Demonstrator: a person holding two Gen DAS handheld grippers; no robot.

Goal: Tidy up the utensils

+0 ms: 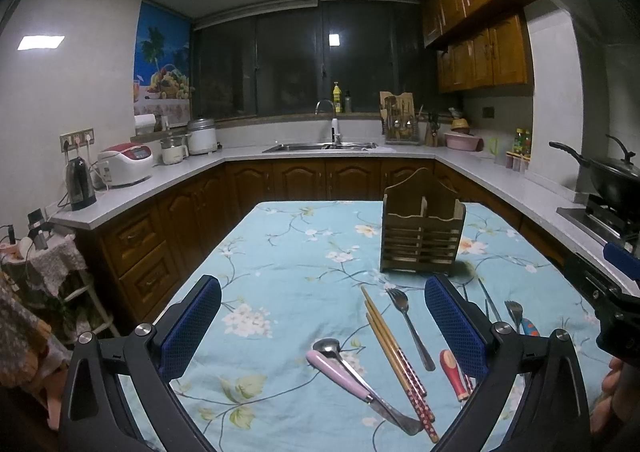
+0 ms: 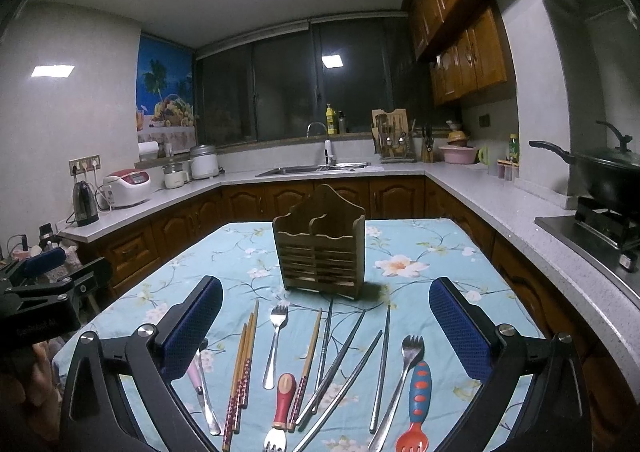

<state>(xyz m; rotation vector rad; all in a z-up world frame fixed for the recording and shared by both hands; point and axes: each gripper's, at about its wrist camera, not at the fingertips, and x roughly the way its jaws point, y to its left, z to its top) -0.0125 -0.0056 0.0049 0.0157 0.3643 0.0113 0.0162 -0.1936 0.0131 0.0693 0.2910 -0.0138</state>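
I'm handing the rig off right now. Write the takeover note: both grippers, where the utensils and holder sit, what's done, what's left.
Left gripper: open, empty, above the near table edge.
Right gripper: open, empty, over the utensil spread.
Wooden holder: upright mid-table; nothing shows above its rim.
On the cloth in front of it: wooden chopsticks, metal chopsticks, steel fork, red-handled fork, blue-and-orange fork, pink-handled spoon.
Done: nothing sorted yet.
Left: every utensil into the holder.

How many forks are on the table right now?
4. A plain steel fork lies left of centre, a red-handled fork nearest the camera, a second steel fork at right, and a blue-handled fork beside it. More could be hidden off-frame.
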